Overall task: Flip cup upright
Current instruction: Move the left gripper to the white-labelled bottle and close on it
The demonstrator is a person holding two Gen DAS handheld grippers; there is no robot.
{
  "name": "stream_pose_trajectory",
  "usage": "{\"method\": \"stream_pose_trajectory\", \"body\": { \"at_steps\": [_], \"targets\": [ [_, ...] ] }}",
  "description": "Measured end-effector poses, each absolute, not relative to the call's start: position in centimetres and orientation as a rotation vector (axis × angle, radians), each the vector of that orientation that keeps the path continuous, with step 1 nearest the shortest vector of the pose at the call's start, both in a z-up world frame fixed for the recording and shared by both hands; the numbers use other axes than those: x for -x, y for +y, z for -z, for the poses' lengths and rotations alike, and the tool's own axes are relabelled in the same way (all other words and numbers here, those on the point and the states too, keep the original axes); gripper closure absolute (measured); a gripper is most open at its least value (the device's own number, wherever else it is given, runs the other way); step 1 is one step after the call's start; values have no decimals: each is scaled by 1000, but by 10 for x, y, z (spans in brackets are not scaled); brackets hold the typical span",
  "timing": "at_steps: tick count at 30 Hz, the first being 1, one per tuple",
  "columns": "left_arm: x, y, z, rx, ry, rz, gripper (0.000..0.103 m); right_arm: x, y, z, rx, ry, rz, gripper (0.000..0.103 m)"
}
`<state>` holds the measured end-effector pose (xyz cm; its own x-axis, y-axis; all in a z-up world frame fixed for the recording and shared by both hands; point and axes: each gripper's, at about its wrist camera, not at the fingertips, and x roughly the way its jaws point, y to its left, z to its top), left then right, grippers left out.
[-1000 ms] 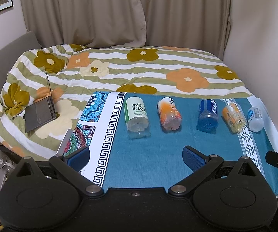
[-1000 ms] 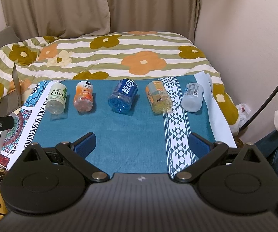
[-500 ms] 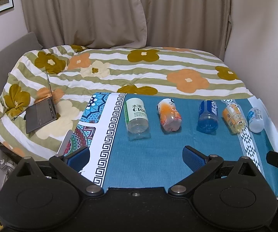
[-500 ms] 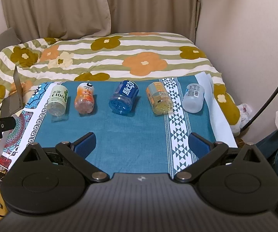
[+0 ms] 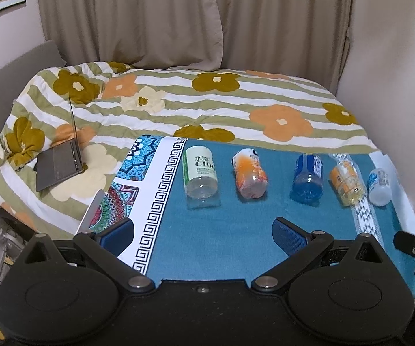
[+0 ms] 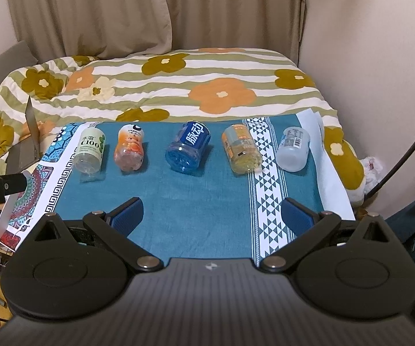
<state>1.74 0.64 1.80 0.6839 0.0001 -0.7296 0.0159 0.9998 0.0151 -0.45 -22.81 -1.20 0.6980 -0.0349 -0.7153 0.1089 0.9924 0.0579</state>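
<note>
Cups all lying on their sides along the far edge of the table, so nothing's been flipped yet and this looks like the approach step. Left tongs and right tongs both hang wide apart and empty over the near edge.

From the left edge across: green-label cup, orange cup, blue cup, yellow cup, and clear cup near the far right corner. They're spaced apart, none touching.

Next move, I'd guess: pick one, come in across its round body, pinch, then tip it onto its base. They look like light plastic, so they could roll away on the teal cloth.

Laptop sits on the bed off the left edge, out of the way. Nothing blocks the row.
</note>
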Motion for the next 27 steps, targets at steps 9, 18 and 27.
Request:
{"method": "stream_pose_trajectory", "body": {
  "at_steps": [9,18,27],
  "targets": [
    [-61,4,-19,-2,818,-28,2,-23,-236,19,-100,810,31,0],
    [-137,13,9,10,891,4,2,-58,-231,39,-141,864,84,0],
    [-213,21,62,-4,1030,42,4,-94,-221,65,-201,932,158,0]
  ]
}}
